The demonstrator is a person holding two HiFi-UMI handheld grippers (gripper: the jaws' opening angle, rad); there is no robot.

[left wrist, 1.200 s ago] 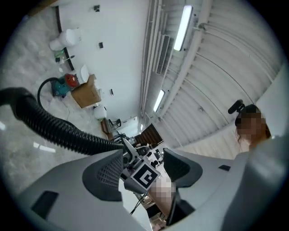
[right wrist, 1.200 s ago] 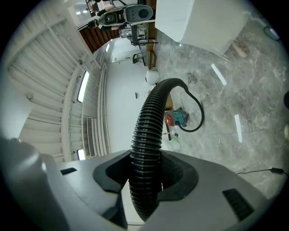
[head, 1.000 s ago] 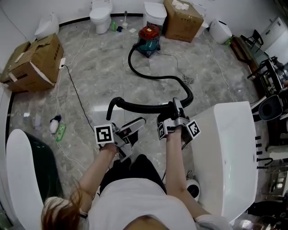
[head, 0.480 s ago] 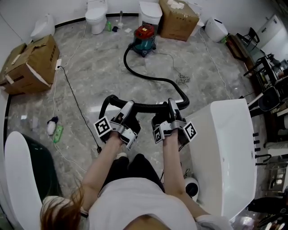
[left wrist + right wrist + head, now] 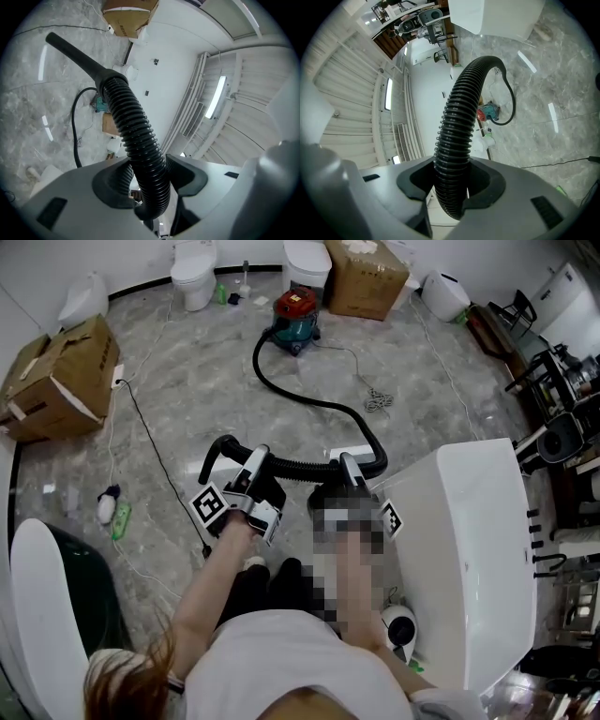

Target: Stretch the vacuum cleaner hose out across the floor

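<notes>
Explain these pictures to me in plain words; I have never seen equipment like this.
No robot here: a person stands on a grey floor with a hand-held gripper, a two-jaw clamp, in each hand. The head view looks down from a camera on the person's head. The other two views come from cameras riding on each gripper, looking along its jaws. The left hand-held gripper and right hand-held gripper each clamp the black ribbed hose; the left one's jaws have just been closing onto it. The hose runs across the floor to a red and teal vacuum cleaner. Around lie cardboard boxes, toilets and a black cable.
</notes>
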